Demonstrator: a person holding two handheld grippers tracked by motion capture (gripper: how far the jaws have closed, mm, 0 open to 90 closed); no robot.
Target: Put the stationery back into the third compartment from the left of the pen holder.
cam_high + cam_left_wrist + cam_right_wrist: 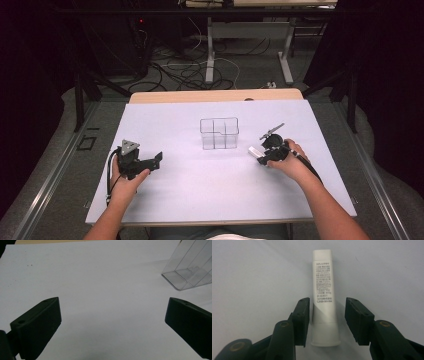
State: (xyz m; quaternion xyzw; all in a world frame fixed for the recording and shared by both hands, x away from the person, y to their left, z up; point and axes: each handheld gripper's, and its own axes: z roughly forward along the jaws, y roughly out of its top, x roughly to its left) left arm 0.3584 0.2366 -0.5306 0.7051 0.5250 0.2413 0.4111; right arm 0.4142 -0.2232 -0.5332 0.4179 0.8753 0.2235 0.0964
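Note:
A white glue stick [324,297] with small printed text lies flat on the white table sheet [254,275]. My right gripper [327,307] straddles its capped lower half. The left jaw sits right against the stick's side and the right jaw stands a small gap away, so the gripper is open around it. In the high view the stick [254,151] pokes out to the left of the right gripper [262,154]. My left gripper [158,160] rests on the table at the left, with its jaws wide open [112,315] and nothing between them.
A clear plastic box [219,133] with divided compartments stands at the middle of the table, between the two grippers; its corner [190,267] is at the upper right of the left gripper view. The white sheet [210,190] covers the tabletop up to a bare wooden strip [215,96] at the back.

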